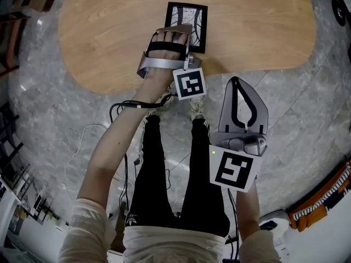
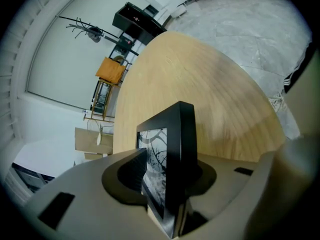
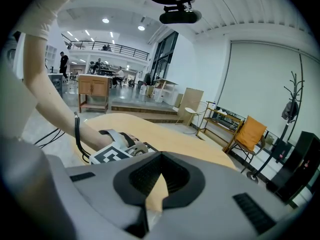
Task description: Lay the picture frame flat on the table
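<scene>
Right tool point(image 1: 235, 81) hangs pressed together and empty, left tool point(image 2: 167, 173) sits spread loosely around the picture frame point(image 1: 190, 14) at its near edge, and that looks flat on the bench point(image 1: 109, 26) just ahead, so basically done imo.

Open wooden table point(image 1: 98, 32) left, right and beyond the picture frame point(image 1: 189, 16), apparently its lone obstacle.

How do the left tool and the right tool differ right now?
The left tool has the picture frame between its jaws; the right tool is shut and empty. The left tool is over the table, the right tool off its edge, above the floor. Both carry a marker cube.
</scene>
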A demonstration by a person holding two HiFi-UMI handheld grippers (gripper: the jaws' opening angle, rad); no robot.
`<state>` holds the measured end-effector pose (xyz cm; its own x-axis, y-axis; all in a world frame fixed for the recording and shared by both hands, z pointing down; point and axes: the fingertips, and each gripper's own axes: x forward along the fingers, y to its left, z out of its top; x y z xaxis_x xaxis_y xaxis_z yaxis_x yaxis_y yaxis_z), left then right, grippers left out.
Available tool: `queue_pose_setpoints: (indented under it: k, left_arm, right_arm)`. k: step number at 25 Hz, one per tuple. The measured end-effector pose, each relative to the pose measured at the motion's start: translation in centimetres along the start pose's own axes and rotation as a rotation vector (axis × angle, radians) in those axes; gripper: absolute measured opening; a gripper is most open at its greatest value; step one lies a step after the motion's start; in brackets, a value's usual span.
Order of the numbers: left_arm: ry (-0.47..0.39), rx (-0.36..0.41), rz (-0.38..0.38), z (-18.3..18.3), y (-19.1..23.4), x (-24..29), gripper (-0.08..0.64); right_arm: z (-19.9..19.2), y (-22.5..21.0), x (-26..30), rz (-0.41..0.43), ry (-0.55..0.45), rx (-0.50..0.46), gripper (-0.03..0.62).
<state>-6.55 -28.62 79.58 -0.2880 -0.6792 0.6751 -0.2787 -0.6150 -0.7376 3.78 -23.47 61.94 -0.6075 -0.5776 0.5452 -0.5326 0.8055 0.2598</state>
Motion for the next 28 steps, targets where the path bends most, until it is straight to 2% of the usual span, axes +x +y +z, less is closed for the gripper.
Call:
queue_pose_setpoints:
  k: [3, 5, 8, 14, 19, 23, 28]
  left_arm:
    - [-0.036, -0.052, -0.026, 0.3, 0.2, -0.1, 0.148]
    - [-0.067, -0.095, -0.092, 0.6, 0.0, -0.2, 0.177]
    - [-0.077, -0.095, -0.204, 0.3, -0.8, -0.6, 0.204]
    - [-0.075, -0.198, -0.333, 0.7, -1.7, -1.2, 0.26]
    - [-0.083, -0.237, -0.372, 0.7, -2.1, -1.5, 0.272]
    - [-0.084, -0.276, -0.376, 0.7, -1.9, -2.3, 0.284]
    - [-0.097, -0.29, -0.382, 0.9, -1.8, -3.2, 0.284]
  right_arm:
    - [0.3, 0.4, 0.0, 0.015, -0.003, 0.003, 0.006]
    - [0.4, 0.7, -0.1, 0.027, 0.002, -0.007, 0.006]
    - [0.5, 1.2, -0.2, 0.049, 0.014, -0.028, 0.006]
    - [1.1, 1.2, -0.5, 0.067, 0.008, -0.045, 0.006]
    - [1.8, 0.9, -0.6, 0.063, -0.007, -0.043, 0.006]
    - [2.2, 0.8, -0.9, 0.052, -0.022, -0.034, 0.006]
    - [2.7, 1.5, -1.2, 0.064, -0.024, -0.041, 0.006]
